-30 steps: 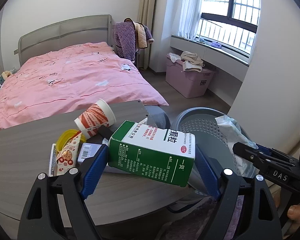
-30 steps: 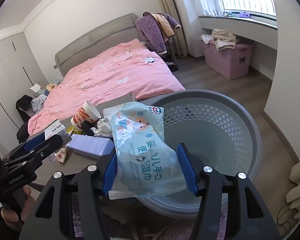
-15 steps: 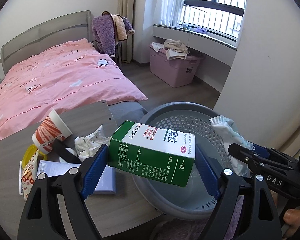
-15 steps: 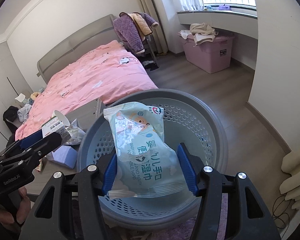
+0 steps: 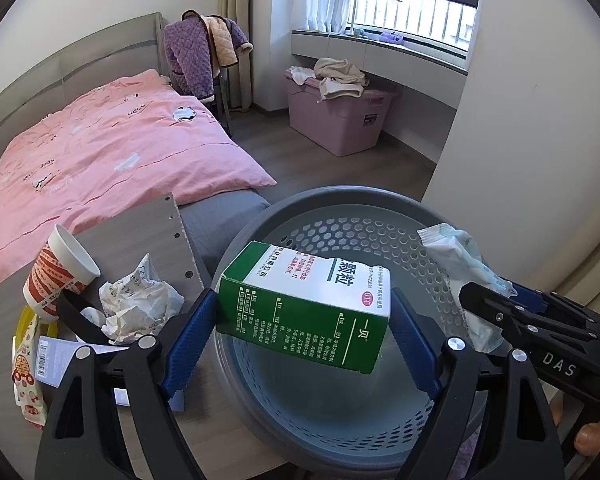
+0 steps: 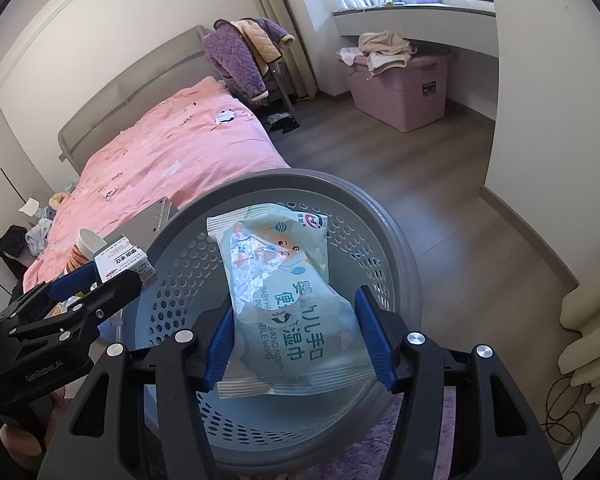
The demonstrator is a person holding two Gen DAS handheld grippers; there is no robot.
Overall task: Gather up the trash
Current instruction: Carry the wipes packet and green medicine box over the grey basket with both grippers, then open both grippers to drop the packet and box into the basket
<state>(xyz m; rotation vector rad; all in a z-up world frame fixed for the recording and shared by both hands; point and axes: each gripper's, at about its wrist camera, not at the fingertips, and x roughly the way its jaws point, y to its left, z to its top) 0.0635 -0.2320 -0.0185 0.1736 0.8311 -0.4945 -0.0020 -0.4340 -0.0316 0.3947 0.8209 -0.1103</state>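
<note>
With the left gripper clamped wide on the green box and the right gripper pinching the wipes pack, both above the basket, release each well inside its rim.

**Location: bedroom in a private home**

A bed with a grey headboard and a pink printed duvet fills the left side of the room. Beside its head stands a chair draped with a purple quilted jacket and a beige one. A pink lidded storage bin sits on the wood-look floor under a bay window with bars and a sheer curtain; loose clothes lie on its lid. In the right wrist view, more clothes and a dark bag lie heaped on the floor on the far side of the bed. Walls are plain cream. A purple shaggy rug shows at the lower edge.
</note>
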